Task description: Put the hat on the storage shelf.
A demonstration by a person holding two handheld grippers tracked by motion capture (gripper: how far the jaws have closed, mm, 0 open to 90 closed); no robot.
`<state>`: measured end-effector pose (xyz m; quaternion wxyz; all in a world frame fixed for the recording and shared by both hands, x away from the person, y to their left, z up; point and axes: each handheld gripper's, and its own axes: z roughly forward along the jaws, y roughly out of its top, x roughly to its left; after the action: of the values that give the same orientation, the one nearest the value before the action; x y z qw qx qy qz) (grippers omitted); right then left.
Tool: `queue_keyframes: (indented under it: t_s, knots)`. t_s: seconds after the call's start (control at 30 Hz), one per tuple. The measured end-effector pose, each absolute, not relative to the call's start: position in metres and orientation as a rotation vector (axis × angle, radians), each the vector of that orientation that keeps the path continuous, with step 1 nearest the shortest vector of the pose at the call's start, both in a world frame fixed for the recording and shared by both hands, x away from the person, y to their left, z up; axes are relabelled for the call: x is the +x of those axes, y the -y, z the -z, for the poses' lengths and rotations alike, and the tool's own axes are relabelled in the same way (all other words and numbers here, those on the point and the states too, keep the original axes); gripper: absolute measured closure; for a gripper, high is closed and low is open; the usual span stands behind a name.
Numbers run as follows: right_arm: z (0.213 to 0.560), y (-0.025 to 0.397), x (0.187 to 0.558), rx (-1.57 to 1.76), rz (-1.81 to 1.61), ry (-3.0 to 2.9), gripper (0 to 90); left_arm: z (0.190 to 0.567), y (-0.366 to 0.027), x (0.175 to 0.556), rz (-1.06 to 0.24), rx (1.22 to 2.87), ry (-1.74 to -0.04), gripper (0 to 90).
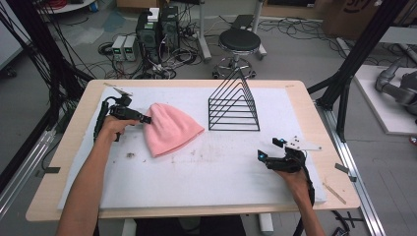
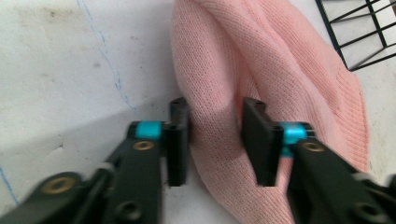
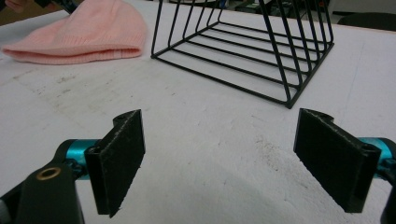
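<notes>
A pink knit beanie lies flat on the white mat, left of centre. My left gripper is at the beanie's crown end. In the left gripper view its jaws stand part closed around a bunched ridge of the beanie's fabric, and creases run in toward the left gripper. My right gripper rests low over the mat at the front right, open wide with nothing between its fingers. From there the beanie lies far off at the upper left.
A black wire file rack stands upright at the mat's back centre, right of the beanie and ahead of the right gripper, where the rack looms close. The white mat covers a wooden table. A stool and cabled equipment stand beyond the far edge.
</notes>
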<state>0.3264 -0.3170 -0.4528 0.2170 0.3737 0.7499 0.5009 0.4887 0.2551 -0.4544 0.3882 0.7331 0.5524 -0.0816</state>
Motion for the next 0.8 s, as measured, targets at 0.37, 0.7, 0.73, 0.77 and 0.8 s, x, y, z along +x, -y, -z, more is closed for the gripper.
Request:
queue_keyframes:
  t_s: [0.37,0.7,0.73,0.77,0.8]
  knots:
    - [0.453,0.316,0.327,1.035,-1.385,-2.081,16.6,0.452,-0.252,0.487,0.195,1.900,-1.390,82.0]
    - [0.453,0.316,0.328,1.051,-1.383,-2.087,16.6,0.444,-0.248,0.484,0.126,1.920,-1.364,83.2]
    - [0.453,0.316,0.328,1.052,-1.383,-2.088,16.6,0.443,-0.247,0.484,0.120,1.924,-1.359,83.3]
    - [0.453,0.316,0.328,1.053,-1.384,-2.087,16.6,0.442,-0.247,0.484,0.113,1.934,-1.359,83.3]
    - [0.453,0.316,0.328,1.054,-1.385,-2.087,16.6,0.441,-0.247,0.483,0.105,1.935,-1.359,83.4]
